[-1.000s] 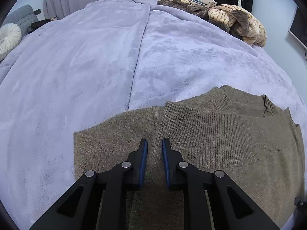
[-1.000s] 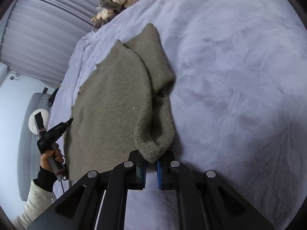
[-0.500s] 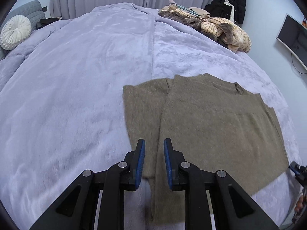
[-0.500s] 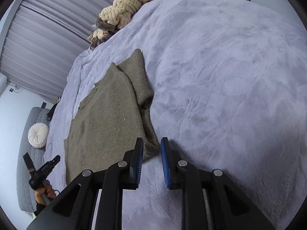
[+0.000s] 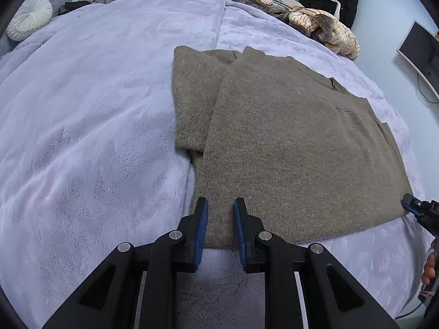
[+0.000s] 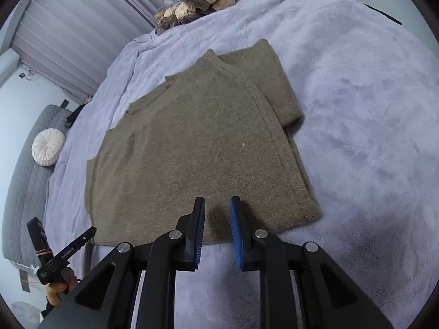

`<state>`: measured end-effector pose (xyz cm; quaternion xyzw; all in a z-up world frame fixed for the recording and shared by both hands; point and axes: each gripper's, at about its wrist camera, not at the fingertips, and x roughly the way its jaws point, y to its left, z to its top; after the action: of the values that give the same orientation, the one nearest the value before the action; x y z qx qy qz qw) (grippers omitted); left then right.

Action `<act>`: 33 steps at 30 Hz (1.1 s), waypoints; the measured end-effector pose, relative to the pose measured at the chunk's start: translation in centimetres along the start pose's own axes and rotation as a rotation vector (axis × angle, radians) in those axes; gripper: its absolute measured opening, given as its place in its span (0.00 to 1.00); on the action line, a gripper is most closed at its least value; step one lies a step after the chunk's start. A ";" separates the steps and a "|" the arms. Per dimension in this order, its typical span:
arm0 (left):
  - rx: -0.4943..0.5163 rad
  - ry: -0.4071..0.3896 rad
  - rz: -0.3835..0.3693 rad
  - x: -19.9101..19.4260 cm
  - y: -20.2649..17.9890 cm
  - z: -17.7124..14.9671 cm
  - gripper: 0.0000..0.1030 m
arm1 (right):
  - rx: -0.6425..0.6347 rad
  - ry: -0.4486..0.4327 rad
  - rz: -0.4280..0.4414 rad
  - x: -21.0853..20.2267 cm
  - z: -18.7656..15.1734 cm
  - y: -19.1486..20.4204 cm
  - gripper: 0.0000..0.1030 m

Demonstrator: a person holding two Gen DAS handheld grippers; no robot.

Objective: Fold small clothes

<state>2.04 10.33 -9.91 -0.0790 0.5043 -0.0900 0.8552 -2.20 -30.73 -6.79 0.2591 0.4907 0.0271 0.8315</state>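
Olive sweater (image 5: 288,142) is laid flat on the bed (image 5: 82,137), sleeves folded in, hem toward the near edge. Left gripper (image 5: 219,219) and right gripper (image 6: 216,216) are held over the hem, fingers slightly parted, nothing gripped; the right fingers have just been opening.

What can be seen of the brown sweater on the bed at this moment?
The brown sweater is a fuzzy olive-brown knit lying flat on the lavender plush blanket. Its ribbed collar points toward the far side and the hem lies nearest the cameras. One sleeve is folded in over the body; a narrower folded strip shows along the other side. Both the left hand-held gripper and the right hand-held gripper hover at the hem with jaws parted, neither gripping the fabric.
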 end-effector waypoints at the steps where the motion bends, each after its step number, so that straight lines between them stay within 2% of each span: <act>1: -0.009 -0.005 -0.001 0.0 0.0 -0.2 0.21 | 0.010 0.010 -0.016 0.4 -0.2 -0.5 0.19; 4: -0.021 -0.023 0.004 0.1 0.1 -0.7 0.21 | 0.068 0.011 0.010 0.5 -0.4 -2.1 0.19; 9: -0.014 -0.040 0.008 0.0 -0.1 -0.9 0.21 | 0.064 -0.004 -0.037 -1.0 -0.7 -1.9 0.20; 12: 0.000 -0.049 0.012 -0.8 -0.4 -1.0 0.21 | 0.072 -0.015 -0.043 -2.3 -1.2 -1.8 0.29; 14: 0.019 -0.054 0.012 -1.4 -0.8 -1.3 0.21 | 0.075 -0.018 -0.053 -2.9 -1.8 -1.7 0.39; 15: 0.022 -0.053 0.010 -1.7 -0.9 -1.5 0.21 | 0.074 -0.019 -0.054 -3.2 -2.0 -1.6 0.40; 16: 0.022 -0.050 0.007 -2.0 -1.1 -1.8 0.24 | 0.073 -0.020 -0.053 -3.5 -2.3 -1.5 0.41; 17: 0.018 -0.046 0.002 -2.2 -1.1 -2.0 0.33 | 0.074 -0.020 -0.050 -3.8 -2.6 -1.4 0.41; 18: 0.011 -0.050 -0.008 -2.6 -1.1 -2.3 0.64 | 0.076 -0.022 -0.043 -4.0 -2.9 -1.2 0.41; 19: -0.001 -0.071 -0.001 -3.3 -1.1 -2.6 0.84 | 0.077 -0.024 -0.034 -4.2 -3.3 -0.9 0.41; 21: 0.006 -0.118 -0.001 -4.5 -1.3 -3.2 0.84 | 0.070 -0.026 -0.023 -4.5 -3.9 -0.4 0.46; 24: 0.014 -0.112 0.000 -5.5 -1.6 -3.9 0.91 | 0.053 -0.022 -0.010 -4.8 -5.1 0.7 0.49; 27: 0.007 -0.137 0.004 -6.8 -1.6 -4.9 0.93 | 0.040 -0.019 0.009 -5.1 -6.4 1.6 0.52; 29: -0.001 -0.152 0.013 -7.6 -1.5 -5.5 1.00 | 0.033 -0.025 0.019 -5.4 -7.1 2.1 0.56; 31: -0.019 -0.181 0.004 -8.6 -1.3 -6.3 1.00 | 0.029 -0.029 0.031 -5.9 -7.8 2.5 0.57; 33: -0.037 -0.200 -0.015 -9.5 -1.1 -7.0 1.00 | 0.022 -0.031 0.036 -6.3 -8.4 2.8 0.62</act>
<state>-8.71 11.17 -4.96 -0.1069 0.4173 -0.0786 0.8990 -11.79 -26.84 -3.73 0.2773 0.4734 0.0326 0.8354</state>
